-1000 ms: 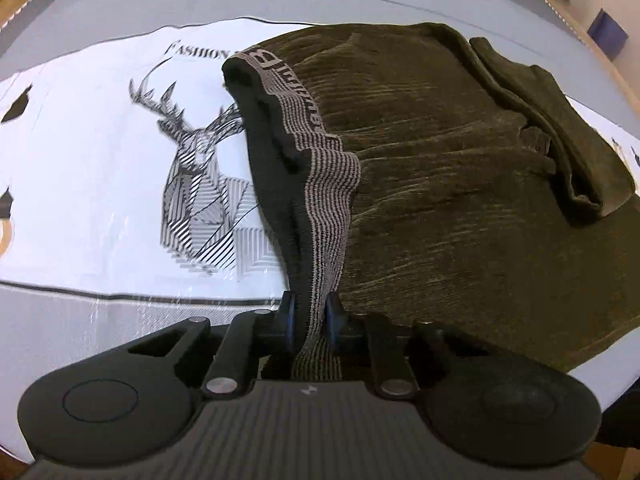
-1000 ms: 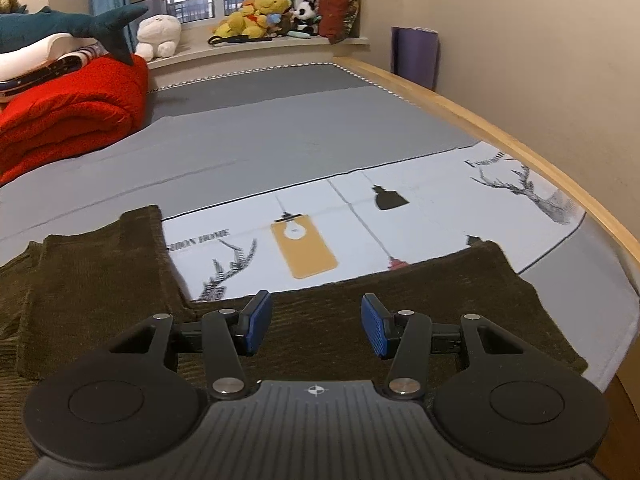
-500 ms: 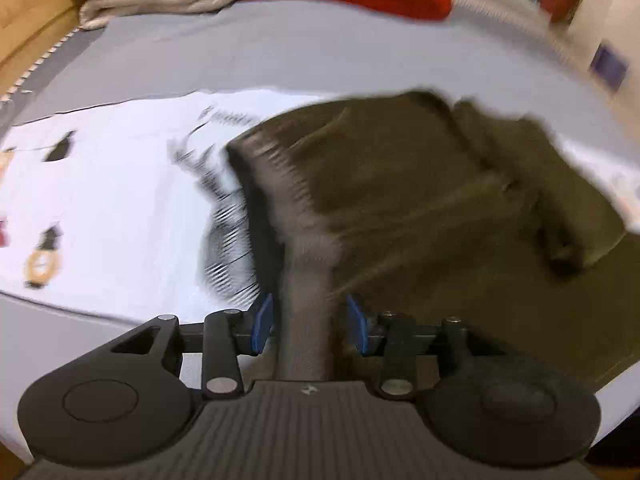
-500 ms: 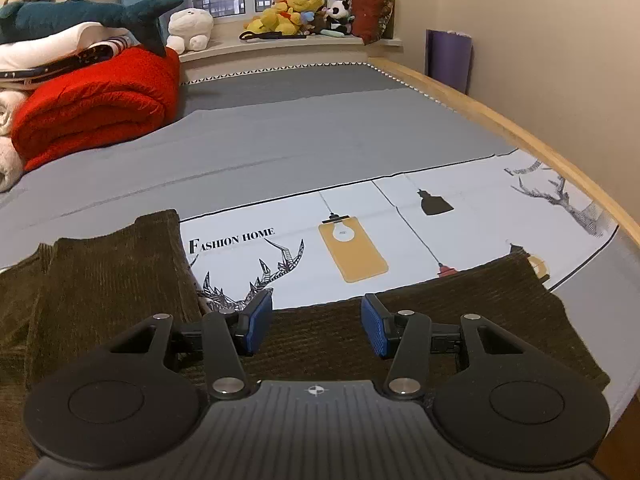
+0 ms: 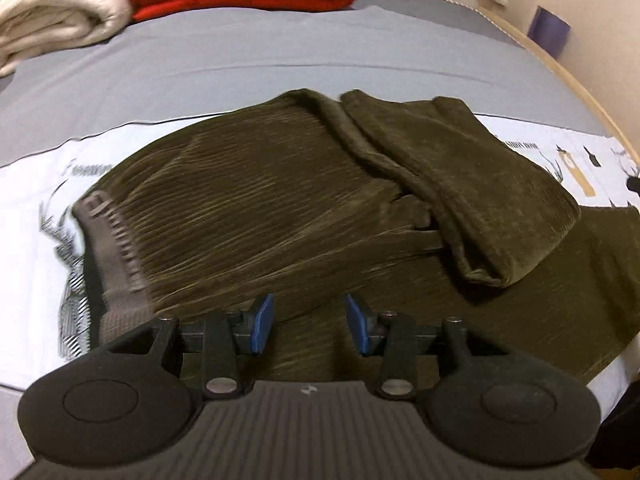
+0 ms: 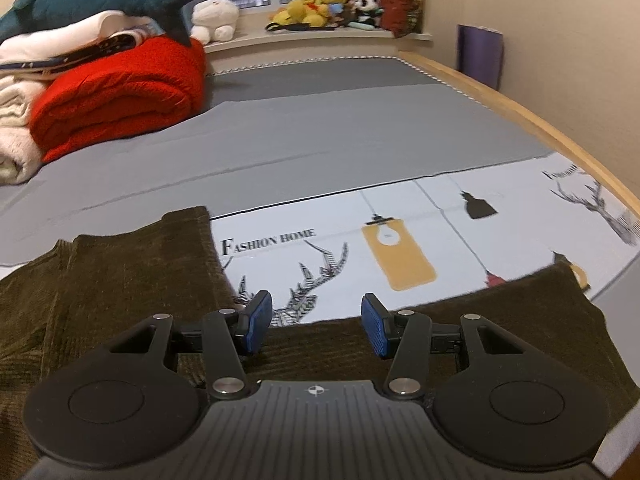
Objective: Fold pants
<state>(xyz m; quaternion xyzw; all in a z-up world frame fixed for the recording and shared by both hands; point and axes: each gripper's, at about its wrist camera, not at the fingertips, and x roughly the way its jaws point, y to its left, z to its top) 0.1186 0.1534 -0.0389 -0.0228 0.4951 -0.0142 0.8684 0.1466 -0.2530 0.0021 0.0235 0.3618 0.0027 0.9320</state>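
Your left tongs (image 5: 307,324) and right tongs (image 6: 317,326) both hang spread above the olive corduroy pants (image 5: 304,208), gripping nothing.

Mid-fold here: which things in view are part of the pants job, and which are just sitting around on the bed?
Job:
pants, partly folded, one leg doubled over
waistband
left gripper, open
right gripper, open

Lying about:
red blanket
cream blanket
shark plush
printed sheet

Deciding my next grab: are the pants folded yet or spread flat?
Partly folded: one leg of the pants lies doubled back over the body; waistband lies flat at left.
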